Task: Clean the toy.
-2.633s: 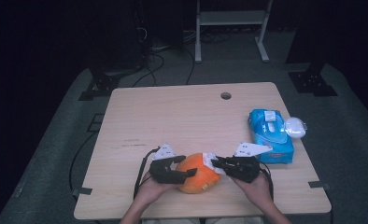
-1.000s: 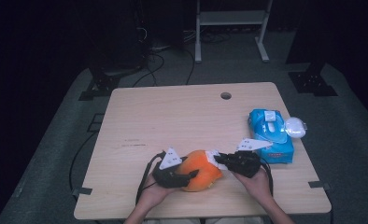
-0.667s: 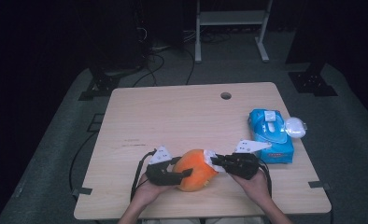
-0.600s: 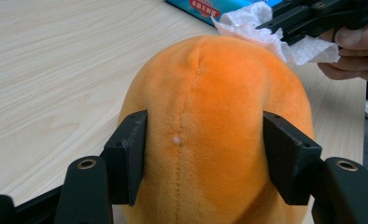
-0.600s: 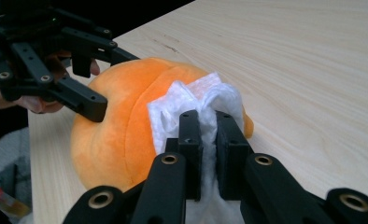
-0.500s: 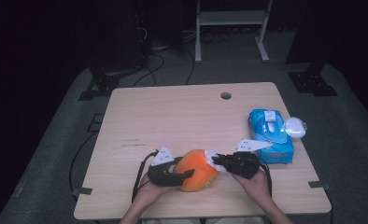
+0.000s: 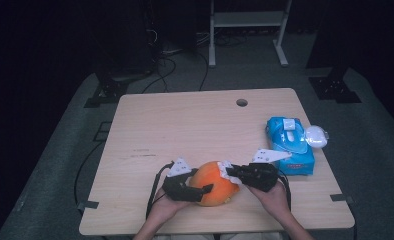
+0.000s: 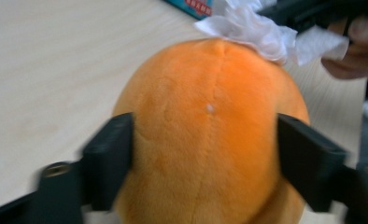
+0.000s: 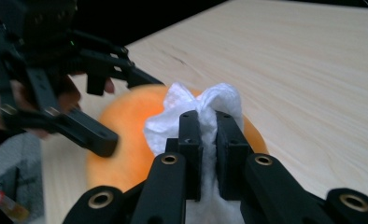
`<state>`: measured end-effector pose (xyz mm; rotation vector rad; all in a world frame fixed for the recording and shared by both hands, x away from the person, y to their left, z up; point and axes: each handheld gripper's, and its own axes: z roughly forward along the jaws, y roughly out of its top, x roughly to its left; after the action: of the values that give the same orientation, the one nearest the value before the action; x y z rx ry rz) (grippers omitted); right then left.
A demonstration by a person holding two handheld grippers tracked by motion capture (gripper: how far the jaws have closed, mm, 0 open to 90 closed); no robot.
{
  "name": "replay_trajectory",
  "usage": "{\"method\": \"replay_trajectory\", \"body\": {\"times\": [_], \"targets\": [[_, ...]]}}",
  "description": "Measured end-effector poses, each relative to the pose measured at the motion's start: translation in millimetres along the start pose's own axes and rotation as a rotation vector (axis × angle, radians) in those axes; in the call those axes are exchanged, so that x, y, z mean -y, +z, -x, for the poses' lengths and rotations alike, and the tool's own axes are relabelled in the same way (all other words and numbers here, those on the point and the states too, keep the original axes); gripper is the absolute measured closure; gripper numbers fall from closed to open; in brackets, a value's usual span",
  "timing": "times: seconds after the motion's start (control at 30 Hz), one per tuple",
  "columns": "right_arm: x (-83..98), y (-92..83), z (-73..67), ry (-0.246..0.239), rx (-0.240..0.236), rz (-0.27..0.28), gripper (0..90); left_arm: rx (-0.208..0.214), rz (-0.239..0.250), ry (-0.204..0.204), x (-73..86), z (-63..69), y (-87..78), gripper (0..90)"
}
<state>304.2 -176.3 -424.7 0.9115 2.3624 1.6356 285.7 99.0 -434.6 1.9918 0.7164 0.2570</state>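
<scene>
An orange plush toy [image 7: 212, 182] lies near the table's front edge, round and fuzzy in the left gripper view [image 8: 210, 140]. My left gripper [image 7: 201, 186] straddles it from the left. Its jaws have just been opening, and both pads still press on the toy's sides [image 8: 205, 154]. My right gripper [image 9: 208, 121] is shut on a crumpled white wipe [image 9: 191, 102] and holds it against the toy's top right [image 7: 226, 169]. The wipe [image 8: 257, 28] also shows at the toy's far end in the left gripper view.
A blue pack of wipes [image 7: 290, 145] lies at the right of the wooden table [image 7: 185, 130], with a white round lid [image 7: 316, 135] beside it. A cable hole [image 7: 242, 102] sits near the far edge. Dark floor, cables and a rack's legs lie beyond.
The left gripper has shifted slightly along the toy's left side and its jaws stand wider. The right gripper has kept the wipe on the toy.
</scene>
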Motion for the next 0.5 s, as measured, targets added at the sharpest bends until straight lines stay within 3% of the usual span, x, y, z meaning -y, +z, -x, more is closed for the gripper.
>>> {"method": "replay_trajectory", "body": {"times": [0.07, 0.13, 0.2, 0.27, 0.37, 0.43, 0.5], "targets": [[-4.1, -1.8, -2.5, -0.001, -0.014, 0.030, 81.7, -0.057, 0.028, 0.091, -4.2, 10.5, -0.3, 37.9], [-6.9, -3.2, -4.6, -0.007, -0.010, 0.044, 81.6, -0.108, 0.035, 0.180, -6.6, 22.2, 1.9, 39.0], [-4.1, -2.7, -1.6, -0.006, 0.003, 0.033, 81.6, -0.113, 0.023, 0.232, -6.2, 29.6, 3.7, 38.6], [1.7, -2.8, 5.0, 0.021, 0.008, 0.020, 81.6, -0.097, 0.021, 0.247, -5.3, 32.6, 3.5, 37.3], [4.6, -4.5, 10.2, 0.038, 0.030, 0.008, 81.7, -0.073, 0.025, 0.235, -4.3, 32.7, 3.2, 35.3], [3.6, -4.4, 7.2, 0.035, 0.031, 0.014, 81.7, -0.057, 0.019, 0.224, -4.0, 29.9, 2.5, 33.6], [1.8, -3.0, -0.4, -0.004, 0.033, 0.011, 81.6, -0.024, 0.009, 0.187, -4.3, 25.3, 1.4, 27.2]]}}
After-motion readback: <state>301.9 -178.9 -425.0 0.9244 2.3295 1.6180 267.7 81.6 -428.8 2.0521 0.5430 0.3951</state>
